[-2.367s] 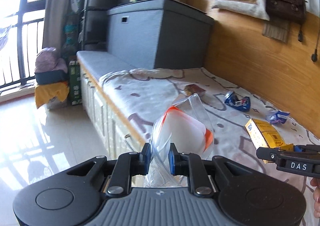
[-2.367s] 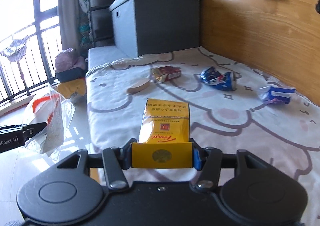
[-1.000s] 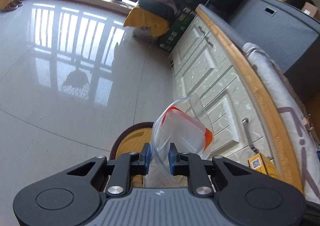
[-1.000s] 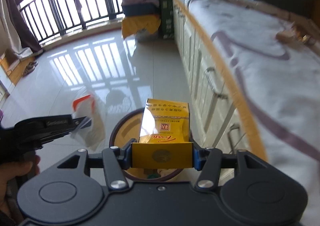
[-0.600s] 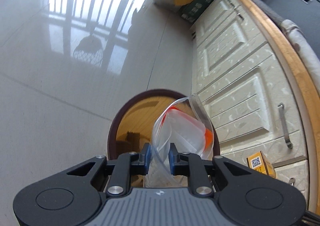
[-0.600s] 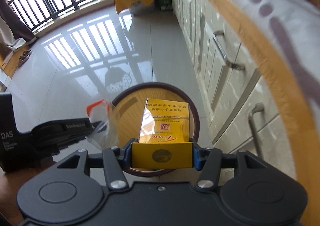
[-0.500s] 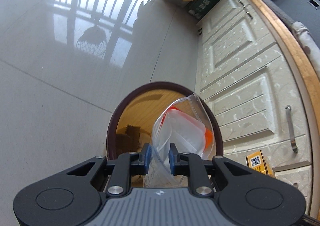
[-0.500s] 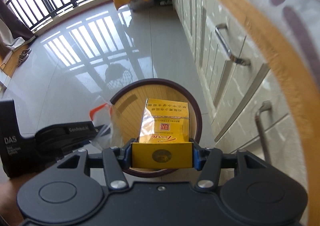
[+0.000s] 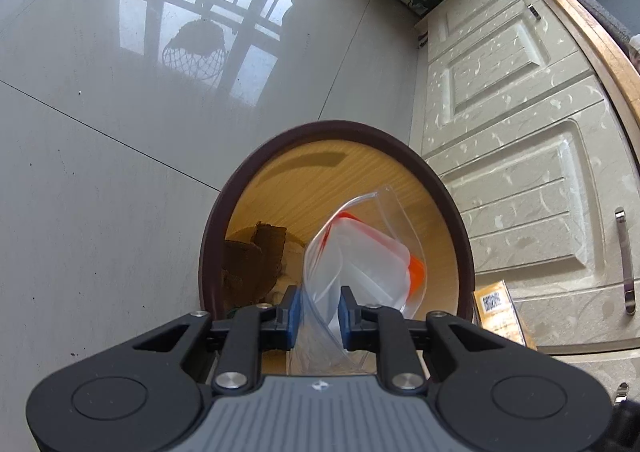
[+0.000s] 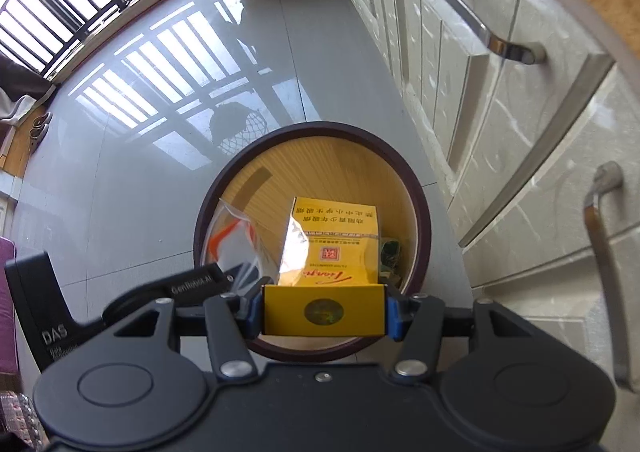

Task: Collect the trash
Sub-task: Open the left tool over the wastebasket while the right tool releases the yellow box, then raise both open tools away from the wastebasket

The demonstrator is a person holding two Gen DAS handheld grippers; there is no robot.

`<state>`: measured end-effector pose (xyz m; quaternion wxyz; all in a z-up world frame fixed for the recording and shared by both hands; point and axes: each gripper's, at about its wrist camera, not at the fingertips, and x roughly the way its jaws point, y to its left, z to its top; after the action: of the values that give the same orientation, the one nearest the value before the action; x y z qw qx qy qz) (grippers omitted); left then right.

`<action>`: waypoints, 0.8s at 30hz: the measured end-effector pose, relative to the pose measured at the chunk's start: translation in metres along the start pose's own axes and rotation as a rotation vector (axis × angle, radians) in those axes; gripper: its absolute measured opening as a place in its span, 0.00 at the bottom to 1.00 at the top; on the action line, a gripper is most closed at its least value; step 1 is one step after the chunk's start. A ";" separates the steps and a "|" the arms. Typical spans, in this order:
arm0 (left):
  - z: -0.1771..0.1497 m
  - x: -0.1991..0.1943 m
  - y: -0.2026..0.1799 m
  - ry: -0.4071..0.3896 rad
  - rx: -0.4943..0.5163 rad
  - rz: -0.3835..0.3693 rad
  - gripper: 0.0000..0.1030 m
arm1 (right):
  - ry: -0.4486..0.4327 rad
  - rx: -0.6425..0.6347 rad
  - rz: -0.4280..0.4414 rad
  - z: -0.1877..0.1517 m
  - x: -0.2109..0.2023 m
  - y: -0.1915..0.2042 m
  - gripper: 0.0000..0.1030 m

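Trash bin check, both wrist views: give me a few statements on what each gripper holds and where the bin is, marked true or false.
1. The right gripper holds a yellow box. True.
2. The left gripper is empty. False: it is shut on a clear zip bag.
3. The bin is empty. False: brown scraps lie inside.
4. The bin stands on the floor beside white cabinets. True.
5. The yellow box lies in the bin. False: it is gripped above the opening.

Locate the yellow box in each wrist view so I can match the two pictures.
Left wrist: yellow box at lower right, just right of the bin rim.
Right wrist: centre, clamped in the right gripper above the bin.
Shared landmark: the round bin's dark rim.
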<state>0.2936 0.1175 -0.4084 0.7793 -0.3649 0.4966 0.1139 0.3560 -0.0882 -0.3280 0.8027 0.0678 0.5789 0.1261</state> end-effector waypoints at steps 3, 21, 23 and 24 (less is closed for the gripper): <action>0.002 0.002 0.001 -0.006 0.002 0.007 0.21 | -0.010 0.019 0.009 0.008 0.005 0.001 0.55; 0.003 0.010 -0.002 0.018 0.018 0.040 0.59 | -0.059 -0.024 -0.012 0.012 0.017 0.008 0.79; 0.004 0.009 -0.004 0.021 0.044 0.052 0.62 | -0.053 -0.024 -0.016 0.012 0.016 0.006 0.79; 0.004 0.008 -0.005 0.025 0.057 0.058 0.64 | -0.050 -0.024 -0.017 0.012 0.016 0.005 0.79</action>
<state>0.3033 0.1154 -0.4118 0.7795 -0.3293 0.5196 0.1179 0.3711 -0.0781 -0.3373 0.8187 0.0566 0.5577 0.1245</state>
